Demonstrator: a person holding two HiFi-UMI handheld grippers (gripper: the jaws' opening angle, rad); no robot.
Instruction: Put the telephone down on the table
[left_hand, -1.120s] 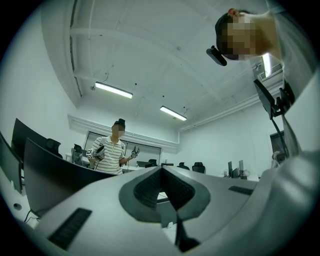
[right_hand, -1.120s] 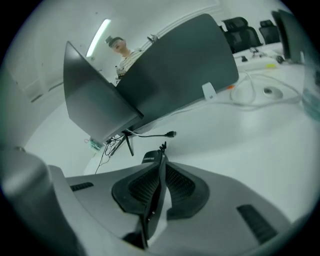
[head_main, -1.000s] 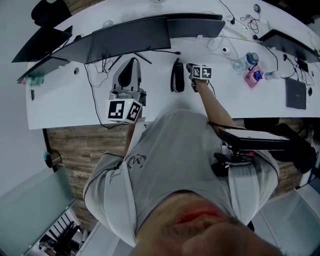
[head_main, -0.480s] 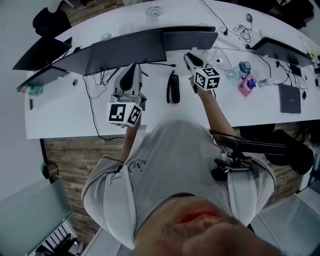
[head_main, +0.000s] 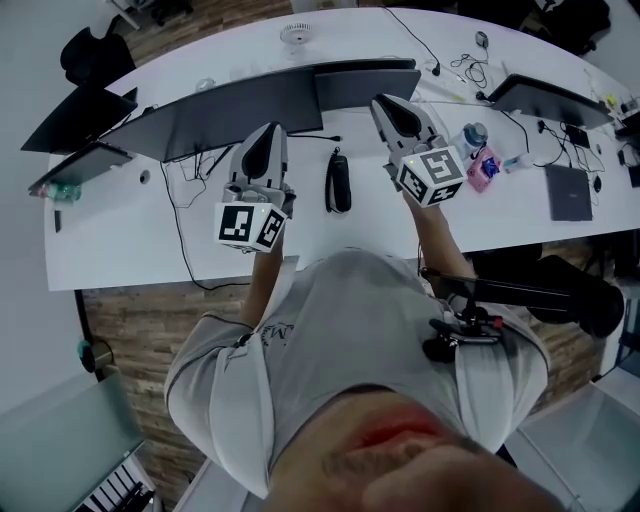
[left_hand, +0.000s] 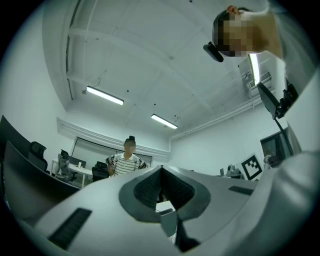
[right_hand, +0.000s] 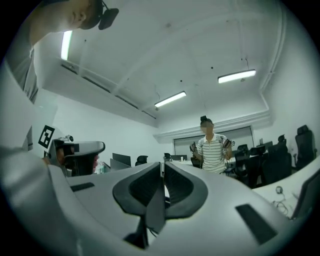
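Left hand-held gripper (head_main: 266, 134), lower middle-left of head view: jaws together, nothing between.
Right hand-held gripper (head_main: 386, 104), middle-right: jaws just closed last bit, together now, nothing between.
Both held up above desk (head_main: 130, 230), apart from telephone.
Telephone (head_main: 338, 182): dark handset, lying flat on desk at frame centre, between both grippers. Task looks done.
Handling, as judgement: hard plastic, stiff, probably light, smooth so maybe slippery. Best hold across narrow middle part, not at thick ends.
Monitors (head_main: 240, 100) behind, upper frame.
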